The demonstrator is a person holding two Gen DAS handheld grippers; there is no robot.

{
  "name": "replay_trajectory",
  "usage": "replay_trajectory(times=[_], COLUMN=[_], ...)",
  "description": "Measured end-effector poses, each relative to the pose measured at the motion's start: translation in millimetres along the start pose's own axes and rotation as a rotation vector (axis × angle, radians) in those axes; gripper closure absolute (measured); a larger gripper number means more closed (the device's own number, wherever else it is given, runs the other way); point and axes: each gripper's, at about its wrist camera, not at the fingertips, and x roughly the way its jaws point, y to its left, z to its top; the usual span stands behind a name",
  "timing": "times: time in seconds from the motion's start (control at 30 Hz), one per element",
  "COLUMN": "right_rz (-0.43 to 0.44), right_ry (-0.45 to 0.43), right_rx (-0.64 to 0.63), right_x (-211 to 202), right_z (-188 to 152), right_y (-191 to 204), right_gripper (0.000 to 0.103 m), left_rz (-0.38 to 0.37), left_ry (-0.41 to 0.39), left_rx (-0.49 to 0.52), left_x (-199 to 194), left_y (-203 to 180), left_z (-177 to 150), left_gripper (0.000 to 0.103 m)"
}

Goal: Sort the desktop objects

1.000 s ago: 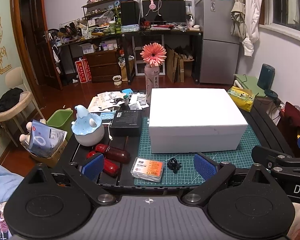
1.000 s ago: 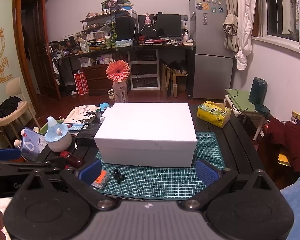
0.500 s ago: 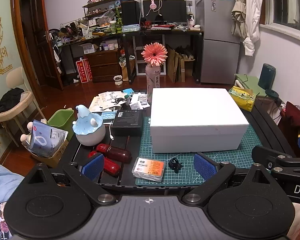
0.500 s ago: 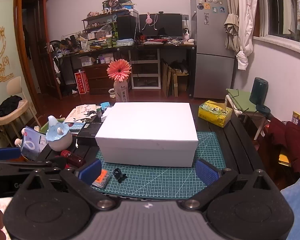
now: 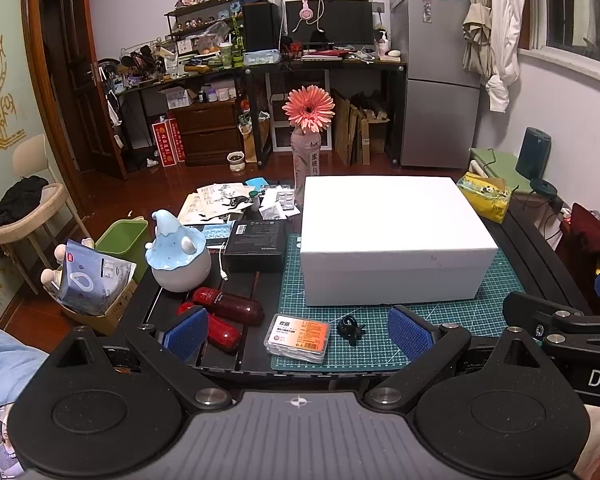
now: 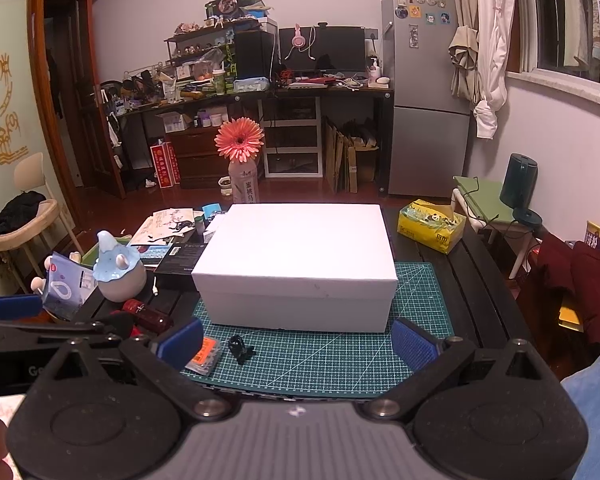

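Presently, start of sort, nothing lifted yet.
Left gripper (image 5: 292, 330): jaws spread wide, blue pads empty, held low at near table edge.
Right gripper (image 6: 296, 340): likewise spread wide and empty, level with the left.
Nearest item: flat clear plastic case with orange label (image 5: 297, 336), lay directly ahead between left pads, long axis roughly crosswise to the fingers, on near left corner of green gridded cutting mat (image 5: 440, 312).
Beside it: small black clip (image 5: 350, 326), just right of case, apart from it.
Nearer arm: judged left; case sat at left margin of right view.
Storage: large white lidded cardboard box (image 5: 392, 240), closed, behind case on mat.
Crowding: two dark red bottles (image 5: 228, 306) just left of case.
Open room: bare mat to right of clip; table edge close below case.
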Motion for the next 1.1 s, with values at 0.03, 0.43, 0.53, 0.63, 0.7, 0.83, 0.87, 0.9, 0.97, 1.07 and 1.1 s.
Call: replay_trajectory(times=[0.03,0.43,0.53,0.63,0.7,0.83,0.87,0.9,0.97,1.07,1.1], right_rz=[0.000,0.004,0.004,0.004,0.006,0.006,0.006,0.006,0.008,0.010,0.010], right_ry=[0.001,0.001,0.002,0.004,0.006,0.007,0.008,0.008,0.009,0.010,0.010], right_rx=[0.001,0.005,0.006,0.007,0.008,0.008,0.008,0.008,0.009,0.011,0.011], right_x=[0.2,0.0,-0.2,-0.3,-0.1,-0.1,0.0,0.0,0.3,0.5,0.5], right_z=[0.0,-2.5,-3.0,-3.4,-3.7,-3.0,-2.8,-2.8,-2.8,-2.6,-2.4], right_y=[-0.3,-1.1,-1.0,-0.7,-0.8,-1.3,-1.0,-1.0,-1.4,-2.0,-2.1], right_gripper=[0.002,0.002,0.002,0.002,0.002,0.002,0.002,0.002,0.002,0.002,0.002], left_rz=[0.000,0.000,0.001,0.001,0.002,0.002,0.003,0.003,0.004,0.003,0.004], left_ry=[-0.001,-0.002,-0.001,0.000,0.001,0.003,0.003,0.002,0.003,0.003,0.002], left_rx=[0.000,0.003,0.003,0.004,0.004,0.002,0.003,0.003,0.003,0.003,0.003], left_x=[-0.2,-1.4,-0.8,-0.4,-0.5,-0.4,-0.5,-0.5,-0.7,-0.7,-0.4], left_y=[0.0,-2.1,-2.3,-2.3,-2.1,-2.0,-2.2,-2.2,-1.9,-2.1,-2.2], left_z=[0.1,0.9,0.5,-0.1,-0.3,-0.9,-1.1,-1.4,-2.0,-1.9,-1.7], left_gripper=[0.006,0.006,0.006,0.006,0.006,0.006,0.006,0.006,0.006,0.006,0.006])
